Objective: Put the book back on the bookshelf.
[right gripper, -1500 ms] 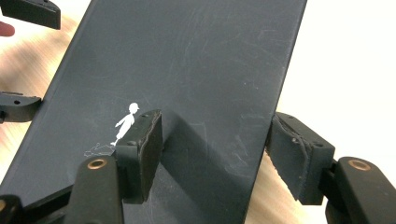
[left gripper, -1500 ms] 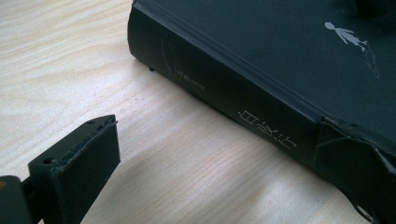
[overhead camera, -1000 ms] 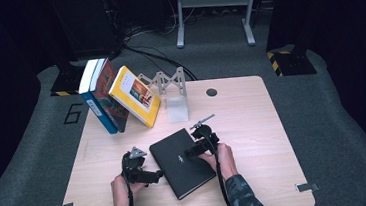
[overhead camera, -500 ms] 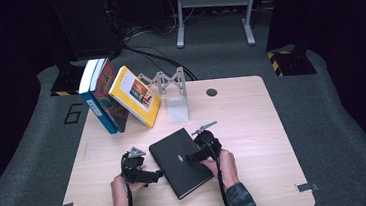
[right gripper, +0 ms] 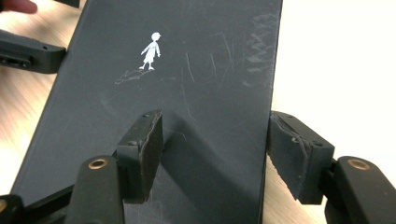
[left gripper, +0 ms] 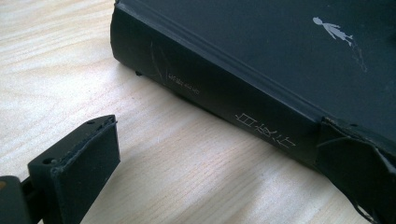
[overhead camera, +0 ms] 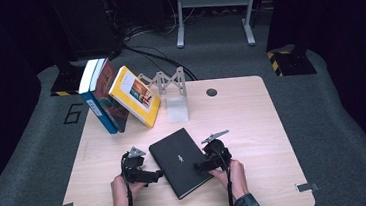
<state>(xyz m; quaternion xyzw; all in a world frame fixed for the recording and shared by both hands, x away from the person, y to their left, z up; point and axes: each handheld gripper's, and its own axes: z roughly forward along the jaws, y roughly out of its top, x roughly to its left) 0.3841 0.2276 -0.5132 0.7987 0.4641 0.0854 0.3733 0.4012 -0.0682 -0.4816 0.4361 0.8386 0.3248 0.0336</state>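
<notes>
A black book with a small white figure on its cover lies flat at the middle of the wooden table. My left gripper is at the book's left side, by the spine. It is open: one jaw stands free over the wood and the other rests by the spine's near corner. My right gripper is at the book's right side. Its jaws have just been closing and stand open: the left one hovers over the cover and the right one sits beside the book's outer edge. No pad presses on the book.
Three books lean together at the back left, against a grey zigzag metal rack with a white block in front. A round hole is in the tabletop behind them. Bare wood lies to the right.
My right gripper has slid along the book's right edge toward the person. The left gripper and the book have stayed in place.
</notes>
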